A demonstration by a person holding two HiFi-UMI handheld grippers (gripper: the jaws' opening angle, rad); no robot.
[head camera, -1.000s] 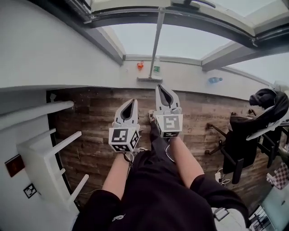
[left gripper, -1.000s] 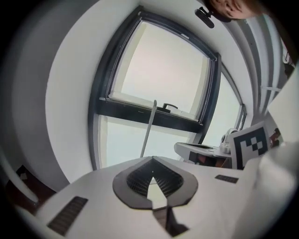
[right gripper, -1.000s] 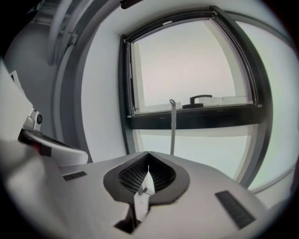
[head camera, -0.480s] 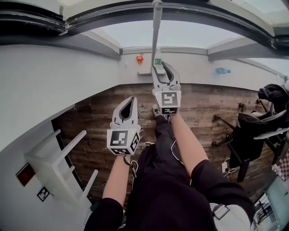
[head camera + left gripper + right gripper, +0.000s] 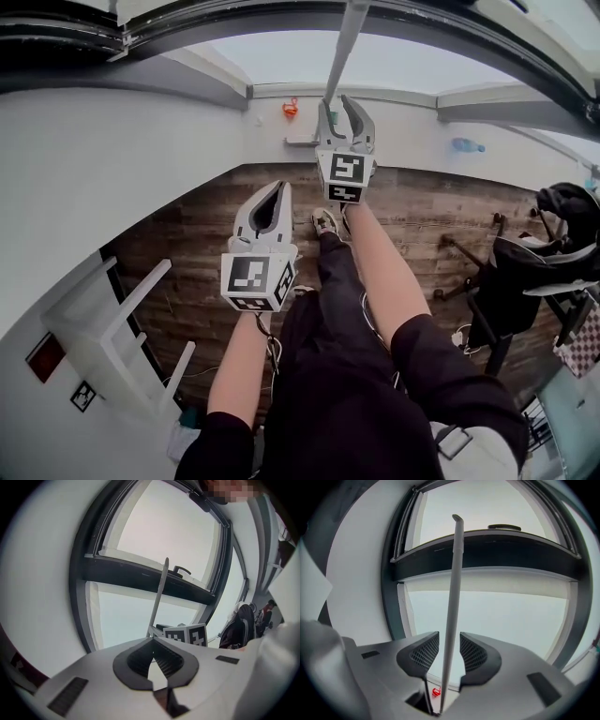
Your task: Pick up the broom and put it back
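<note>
The broom's grey handle (image 5: 349, 37) leans upright against the window, and its head by the wall is mostly hidden behind my right gripper. My right gripper (image 5: 335, 105) is open and its jaws have just been opening. The handle (image 5: 453, 597) runs up between them, close to the left pad, with a gap on the other side. My left gripper (image 5: 275, 187) hangs lower and nearer, over the wooden floor (image 5: 187, 253). It is shut and holds nothing (image 5: 152, 656). In the left gripper view the handle (image 5: 159, 592) rises beyond the right gripper's marker cube (image 5: 187, 634).
A white slatted rack (image 5: 112, 337) stands at the left. An office chair draped in dark clothing (image 5: 553, 244) is at the right. A red item (image 5: 291, 110) and a blue bottle (image 5: 466, 145) lie along the base of the far wall. The person's legs fill the lower middle.
My right gripper has reached forward to the broom handle and opened around it. The left gripper has moved forward a little and stays shut.
</note>
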